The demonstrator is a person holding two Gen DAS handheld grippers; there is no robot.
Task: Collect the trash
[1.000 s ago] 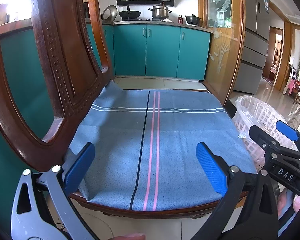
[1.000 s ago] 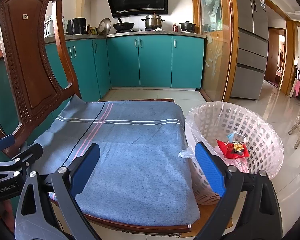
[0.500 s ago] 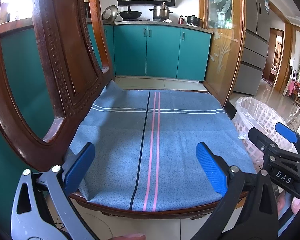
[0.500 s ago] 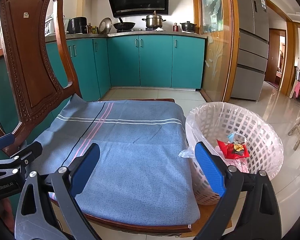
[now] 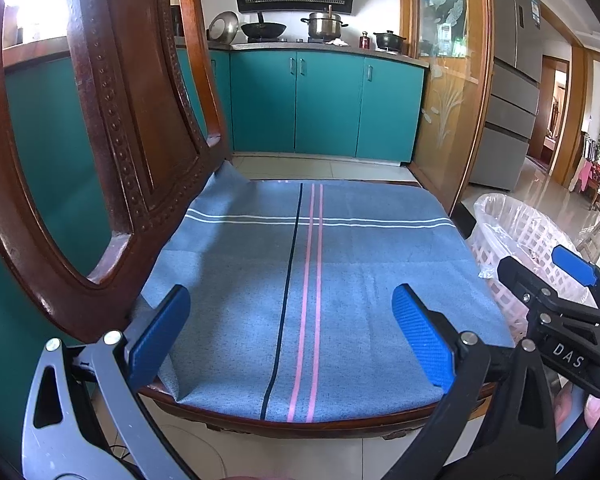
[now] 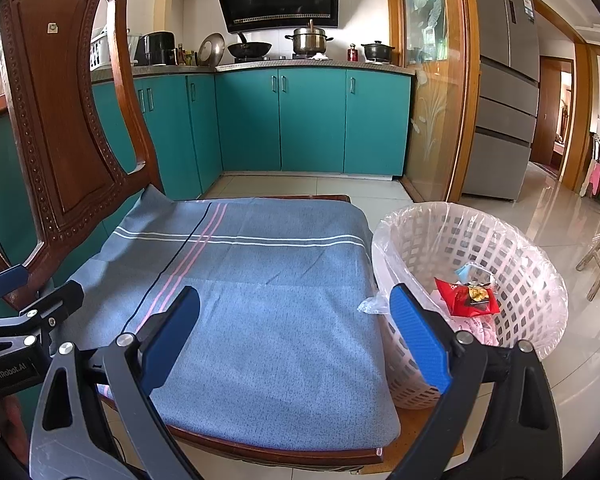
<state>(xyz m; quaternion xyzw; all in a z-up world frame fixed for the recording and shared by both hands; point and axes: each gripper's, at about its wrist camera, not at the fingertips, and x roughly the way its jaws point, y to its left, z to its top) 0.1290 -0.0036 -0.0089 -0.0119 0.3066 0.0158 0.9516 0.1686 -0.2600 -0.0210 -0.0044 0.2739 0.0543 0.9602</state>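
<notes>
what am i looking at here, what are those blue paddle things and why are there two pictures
A person is holding two hand grippers, one per hand; each carries a camera looking along its blue-padded jaws. One picture comes from the left gripper, the other from the right gripper. Both are open and hold nothing. They face a wooden chair whose seat is covered by a blue striped cloth; nothing lies on it. Beside the seat stands a bag-lined white basket, with a red wrapper and other trash inside.

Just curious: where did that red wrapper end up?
In the right wrist view, the red wrapper lies inside the white basket, right of the chair's blue cloth.
</notes>
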